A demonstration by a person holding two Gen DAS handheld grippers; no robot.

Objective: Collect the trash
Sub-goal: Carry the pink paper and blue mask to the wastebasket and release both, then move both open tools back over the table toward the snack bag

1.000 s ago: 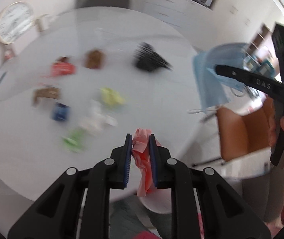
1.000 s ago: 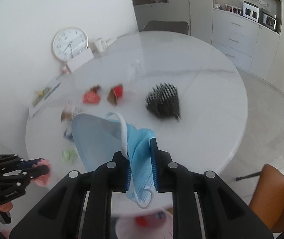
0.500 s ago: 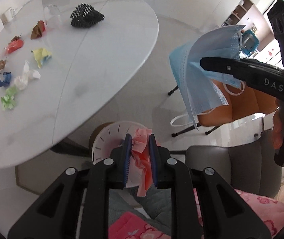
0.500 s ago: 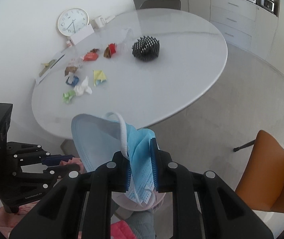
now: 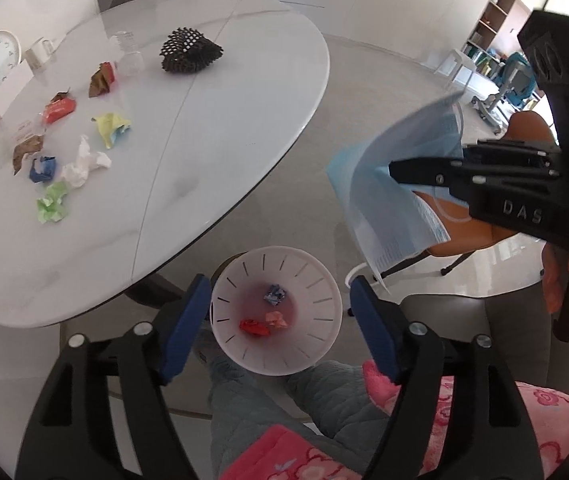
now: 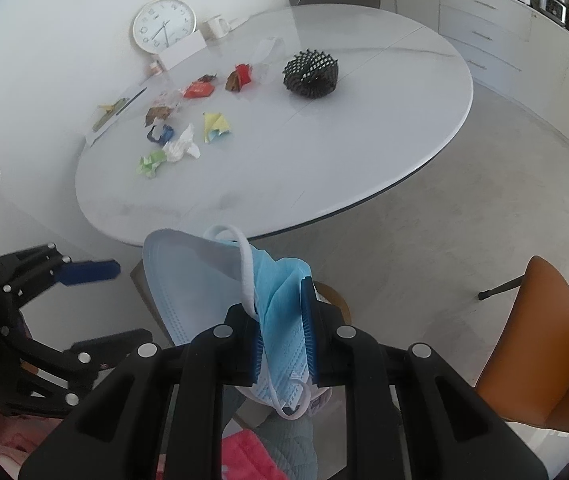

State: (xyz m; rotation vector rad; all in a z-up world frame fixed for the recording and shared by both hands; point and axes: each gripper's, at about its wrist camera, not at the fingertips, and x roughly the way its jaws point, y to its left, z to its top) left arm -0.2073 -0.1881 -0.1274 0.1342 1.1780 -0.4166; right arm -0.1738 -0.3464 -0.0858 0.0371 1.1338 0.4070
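Three scraps in white bin [image 5: 326, 280]; left tongs [image 5: 280, 316] wide open above it; right tongs [image 6: 284, 336] clamp blue mask [image 6: 280, 300].

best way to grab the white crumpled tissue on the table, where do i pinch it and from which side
Come straight down on the white crumpled tissue and pinch its bulky crumpled middle; the thin twisted tip pointing up-table would likely slip. Close the fingers along the line from the table edge toward the yellow wrapper, since the blue scrap and green wad crowd its other sides.
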